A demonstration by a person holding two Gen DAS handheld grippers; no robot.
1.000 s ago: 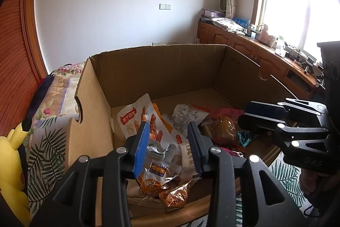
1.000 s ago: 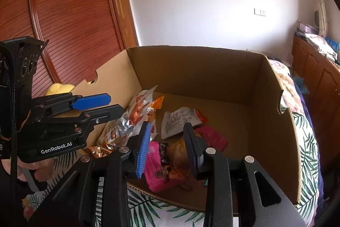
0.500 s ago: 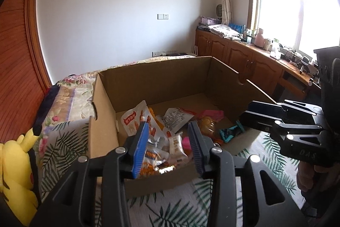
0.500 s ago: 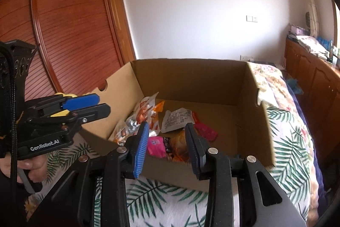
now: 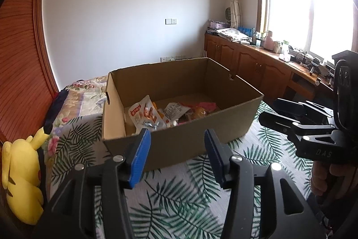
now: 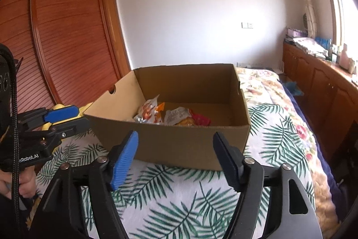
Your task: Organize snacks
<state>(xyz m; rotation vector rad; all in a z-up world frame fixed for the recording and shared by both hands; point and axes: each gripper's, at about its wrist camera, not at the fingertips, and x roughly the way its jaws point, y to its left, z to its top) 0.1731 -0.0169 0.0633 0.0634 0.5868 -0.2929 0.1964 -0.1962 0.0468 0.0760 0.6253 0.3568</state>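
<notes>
Leaf-print bedspread point(image 5: 179, 201) under cardboard box point(image 5: 190, 145); both hand-held grippers point(image 5: 176, 156) point(image 6: 175, 159) opening, empty.

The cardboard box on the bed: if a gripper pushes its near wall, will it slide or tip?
The cardboard box is low and wide, so it would probably slide, not tip. Only a few snack packets lie inside, so it is likely light. The leaf-print bedspread may drag.

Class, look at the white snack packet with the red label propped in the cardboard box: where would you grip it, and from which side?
Grip the white snack packet by its upper sealed edge, coming from above over the cardboard box near wall. It stands tilted, top edge free, with other packets crowding its base.
</notes>
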